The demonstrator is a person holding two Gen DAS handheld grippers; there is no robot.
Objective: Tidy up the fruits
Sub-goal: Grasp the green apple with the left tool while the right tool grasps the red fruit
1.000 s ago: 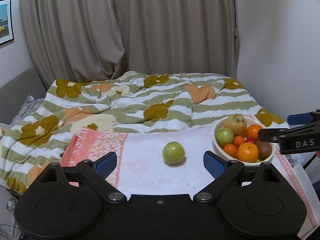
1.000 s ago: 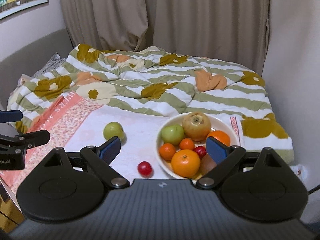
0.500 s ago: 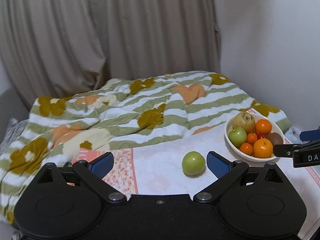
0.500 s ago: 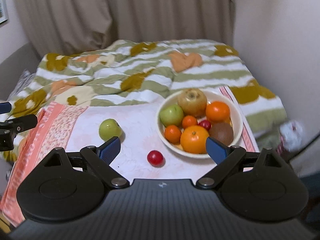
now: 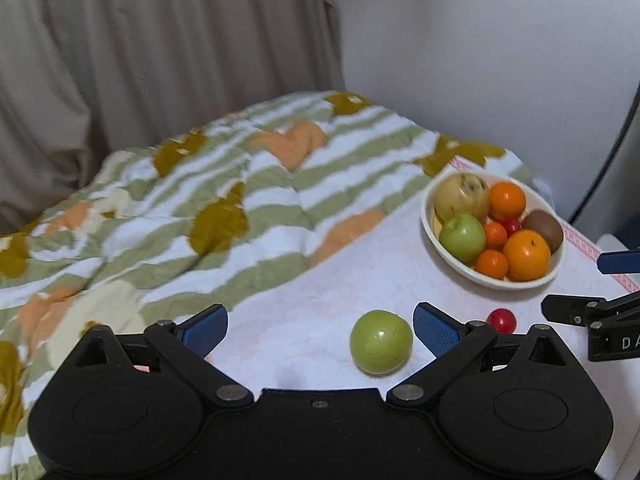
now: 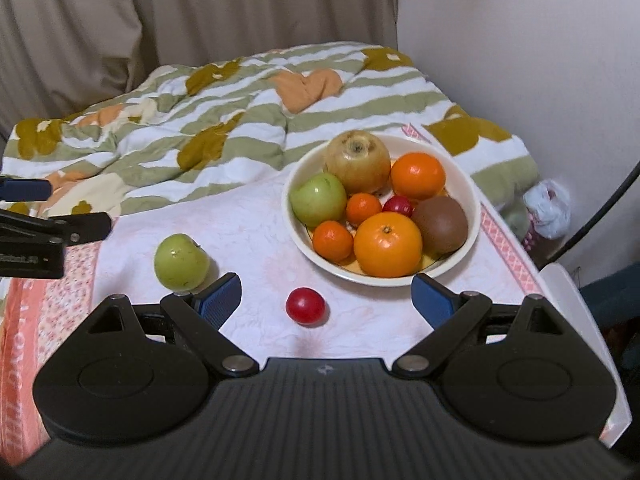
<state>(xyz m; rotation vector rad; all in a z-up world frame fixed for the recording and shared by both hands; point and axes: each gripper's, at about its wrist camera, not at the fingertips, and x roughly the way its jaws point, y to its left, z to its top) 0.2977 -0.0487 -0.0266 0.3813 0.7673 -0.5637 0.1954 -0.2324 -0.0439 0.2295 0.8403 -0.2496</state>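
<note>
On pale cloth (image 5: 320, 300), green apple (image 5: 381, 341) lies beside right finger of left gripper (image 5: 320, 326).

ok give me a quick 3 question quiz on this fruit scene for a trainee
1. True or false: the loose green apple lies inside the bowl.
2. Which loose fruit sits between the right gripper jaws? A) kiwi B) red fruit C) orange
3. Fill in: the left gripper is ___, holding nothing.

Key
1. False: it lies on the cloth, left of the bowl.
2. B: the small red fruit, not gripped; the kiwi is in the bowl.
3. Open: the apple lies near its right jaw, untouched.
</note>
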